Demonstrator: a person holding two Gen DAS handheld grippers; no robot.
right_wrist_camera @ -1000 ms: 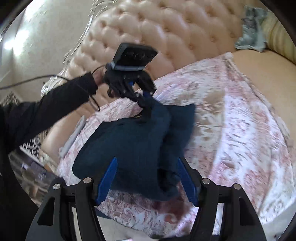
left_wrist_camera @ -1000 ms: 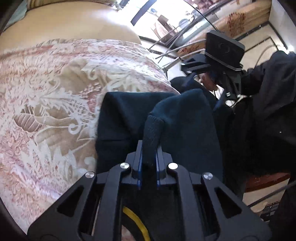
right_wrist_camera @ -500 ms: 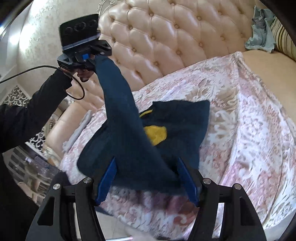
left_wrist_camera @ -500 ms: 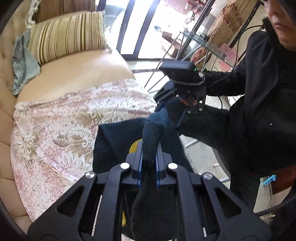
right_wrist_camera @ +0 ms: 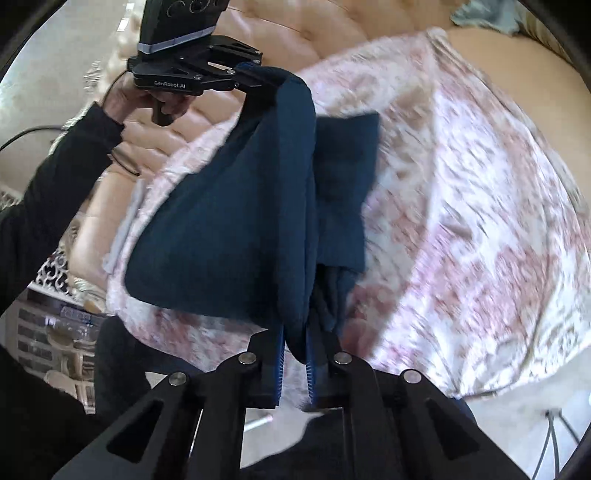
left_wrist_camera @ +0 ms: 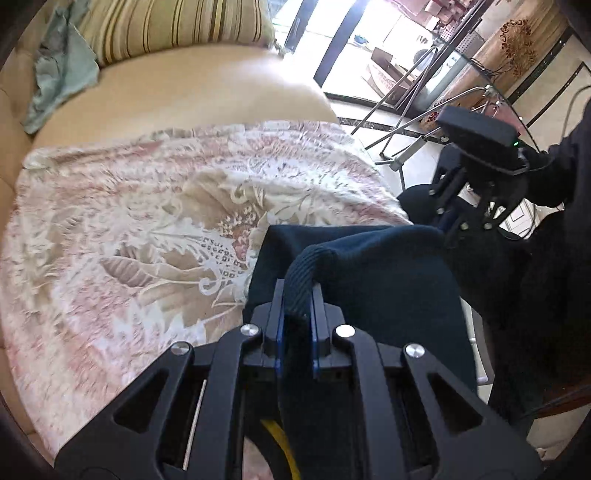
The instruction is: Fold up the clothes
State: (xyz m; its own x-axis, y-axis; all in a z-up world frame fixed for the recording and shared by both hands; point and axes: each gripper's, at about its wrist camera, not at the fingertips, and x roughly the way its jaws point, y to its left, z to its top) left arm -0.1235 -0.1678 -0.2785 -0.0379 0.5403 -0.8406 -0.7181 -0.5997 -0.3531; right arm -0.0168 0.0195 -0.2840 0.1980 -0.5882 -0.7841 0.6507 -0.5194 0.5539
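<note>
At bottom centre of right wrist view: right gripper, jaws just closed, pinching bunched edge of navy garment. Left gripper, bottom centre of its own view, clamped on ribbed hem. Garment hangs stretched between both, above floral pink bedspread. Tufted headboard at top.

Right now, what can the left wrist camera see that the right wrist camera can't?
Only the left wrist view shows the striped cushion, the bright glass doors and the floor beyond the sofa. Only the right wrist view shows the tufted sofa back and the hand holding the left tool. Both show the navy garment, pinched by the left tool and the right tool, the floral cover and the green cloth.
</note>
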